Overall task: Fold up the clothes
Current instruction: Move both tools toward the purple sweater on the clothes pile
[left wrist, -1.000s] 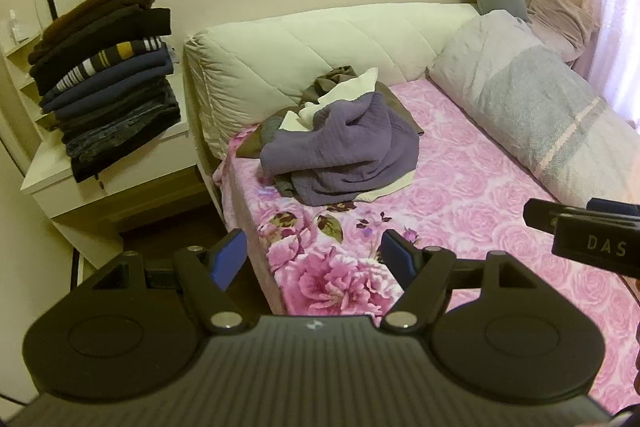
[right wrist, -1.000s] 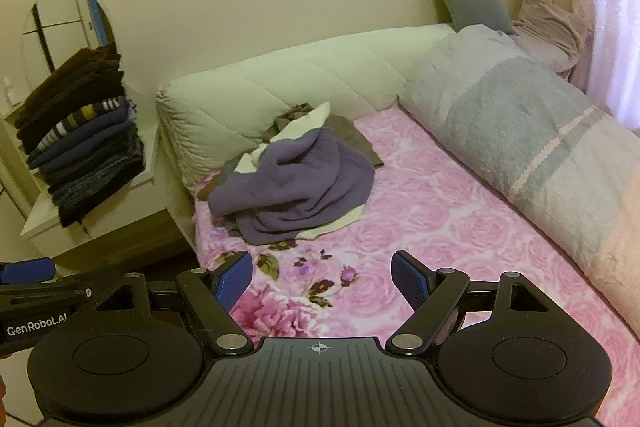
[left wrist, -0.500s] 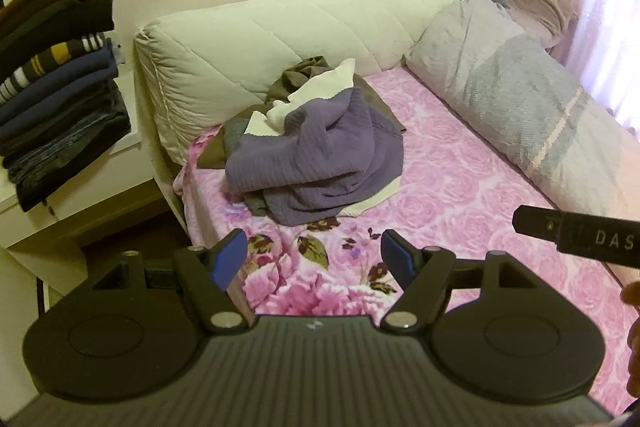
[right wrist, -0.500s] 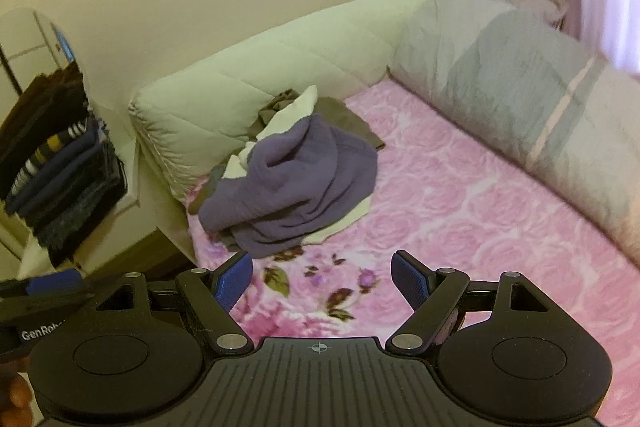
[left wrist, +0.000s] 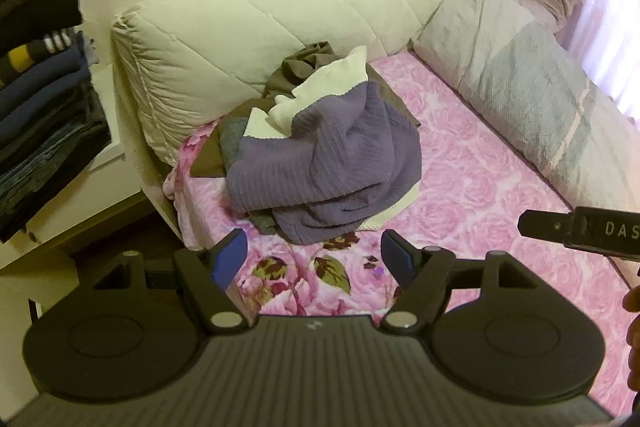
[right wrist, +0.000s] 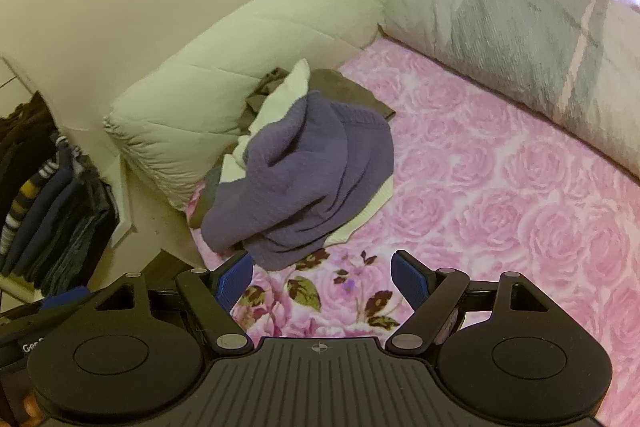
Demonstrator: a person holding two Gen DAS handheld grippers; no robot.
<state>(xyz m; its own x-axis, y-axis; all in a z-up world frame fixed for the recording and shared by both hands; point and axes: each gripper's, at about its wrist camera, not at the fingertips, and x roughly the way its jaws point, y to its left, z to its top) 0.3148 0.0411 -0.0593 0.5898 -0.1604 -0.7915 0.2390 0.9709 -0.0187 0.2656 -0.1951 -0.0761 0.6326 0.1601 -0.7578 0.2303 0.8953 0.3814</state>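
A heap of unfolded clothes lies on the pink floral bed near the headboard, topped by a purple knit sweater (left wrist: 332,163) (right wrist: 312,175) over a cream garment (left wrist: 324,91) and a brown one (left wrist: 304,63). My left gripper (left wrist: 314,259) is open just short of the heap's near edge, holding nothing. My right gripper (right wrist: 324,277) is open too, its left fingertip (right wrist: 236,275) close to the sweater's lower edge. The right gripper's side shows at the right of the left wrist view. A pile of folded dark clothes (left wrist: 36,75) (right wrist: 44,211) sits on a side table to the left.
A quilted cream headboard (left wrist: 256,27) stands behind the heap. A long grey bolster (left wrist: 532,91) (right wrist: 520,23) lines the bed's far side, with cushions and a curtain beyond. The pink sheet (right wrist: 500,195) lies bare right of the heap. A white side table (left wrist: 92,163) stands left of the bed.
Both grippers have moved forward and down toward the clothes heap, which now looms larger. The jaws stay open throughout, and the clothes have not been touched.
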